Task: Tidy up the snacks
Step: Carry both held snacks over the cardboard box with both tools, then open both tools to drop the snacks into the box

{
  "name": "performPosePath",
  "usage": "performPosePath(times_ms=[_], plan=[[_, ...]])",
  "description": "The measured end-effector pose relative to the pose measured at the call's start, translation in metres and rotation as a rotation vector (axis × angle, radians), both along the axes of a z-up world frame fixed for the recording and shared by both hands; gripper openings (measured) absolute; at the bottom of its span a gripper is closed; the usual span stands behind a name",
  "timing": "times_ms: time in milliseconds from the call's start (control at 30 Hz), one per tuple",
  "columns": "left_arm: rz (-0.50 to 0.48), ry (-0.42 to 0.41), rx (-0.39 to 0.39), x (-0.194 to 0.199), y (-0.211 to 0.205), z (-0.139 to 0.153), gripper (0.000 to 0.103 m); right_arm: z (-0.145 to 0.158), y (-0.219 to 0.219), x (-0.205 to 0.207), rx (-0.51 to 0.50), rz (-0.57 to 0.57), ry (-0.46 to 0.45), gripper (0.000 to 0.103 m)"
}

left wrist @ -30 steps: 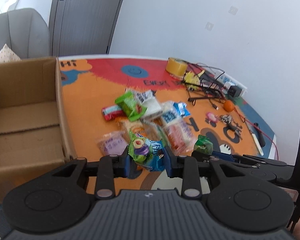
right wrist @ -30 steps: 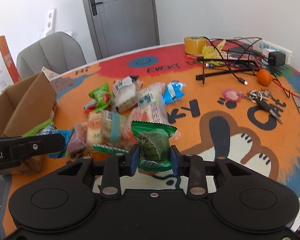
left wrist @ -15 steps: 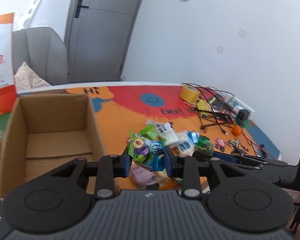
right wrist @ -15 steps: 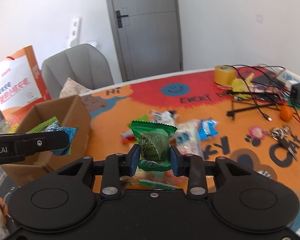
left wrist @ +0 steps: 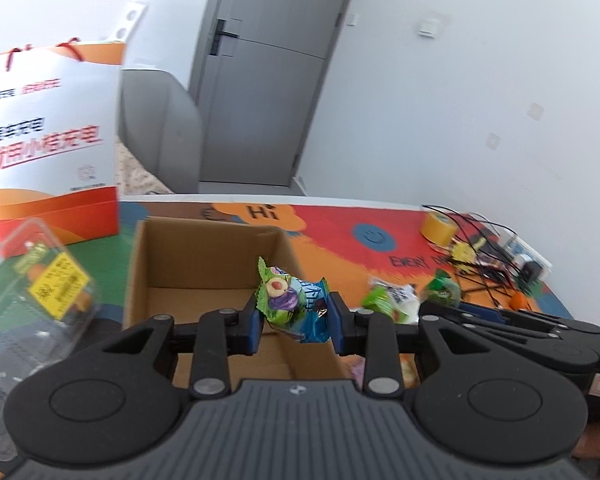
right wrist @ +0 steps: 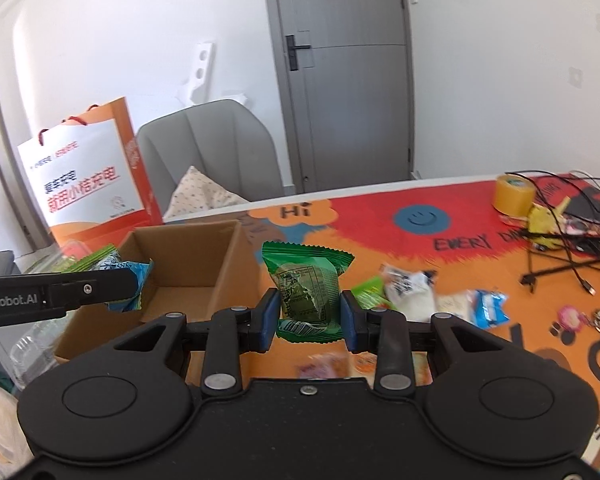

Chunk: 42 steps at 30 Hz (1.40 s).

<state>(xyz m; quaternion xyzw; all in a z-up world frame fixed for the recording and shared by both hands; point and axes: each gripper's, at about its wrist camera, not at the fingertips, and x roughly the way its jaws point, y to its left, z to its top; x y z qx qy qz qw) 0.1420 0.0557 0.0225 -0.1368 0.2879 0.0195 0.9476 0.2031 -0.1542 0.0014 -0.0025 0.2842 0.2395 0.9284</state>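
Snacks sit in both hand-held tools above a bright orange and red counter. Left tool is clenched on a green and blue packet printed with a round fruit picture; its blue pads press on the packet from both sides, and the packet hangs in front of the open top of a cardboard box. Right tool is clenched on a green pouch, held upright with its crimped top edge above the pads, just to the right of the same box as seen from the right wrist. In that view the left tool reaches in from the left edge over the box, its packet at the tip. What lies on the box floor cannot be made out fully, as the tools cover part of it. More snacks lie loose on the counter to the right of the box: a white wrapper, a light green one and a blue and white one, close together. Further right stand a roll of yellow tape and a tangle of black cables. Behind the box stands an orange and white paper bag with red cord handles, beside a grey chair with a patterned cushion. A clear plastic container with a yellow label lies left of the box in the left wrist view. A grey door is shut in the white wall behind.
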Motion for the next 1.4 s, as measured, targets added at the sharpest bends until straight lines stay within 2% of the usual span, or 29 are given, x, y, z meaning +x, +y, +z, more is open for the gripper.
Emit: performPosePath(times_ms=[467,933,1033,1100,1167,1300,1333,1400], plan=[[0.076,0.025,-0.029,0.008,0.048,-0.01,0.032,0.003,0.053,0.005,-0.027,0.08,0.008,0.033],[0.106,0.06,-0.075,0.043,0.075,-0.029,0.032,-0.009,0.094,0.027,-0.061,0.113,0.024,0.033],[0.095,0.05,-0.048,0.047,0.074,-0.029,0.041,-0.012,0.101,0.031,-0.062,0.112,0.026,0.033],[0.114,0.048,-0.047,0.045,0.075,-0.028,0.054,-0.012,0.103,0.032,-0.063,0.106,0.025,0.033],[0.119,0.035,-0.049,0.042,0.076,-0.026,0.059,-0.011,0.103,0.032,-0.063,0.109,0.018,0.034],[0.135,0.044,-0.059,0.037,0.079,-0.023,0.063,-0.011,0.103,0.031,-0.049,0.111,0.017,0.034],[0.138,0.044,-0.06,0.035,0.08,-0.023,0.064,-0.011,0.103,0.031,-0.045,0.117,0.013,0.036],[0.149,0.043,-0.054,0.032,0.08,-0.022,0.074,-0.009,0.103,0.029,-0.046,0.126,0.001,0.046]])
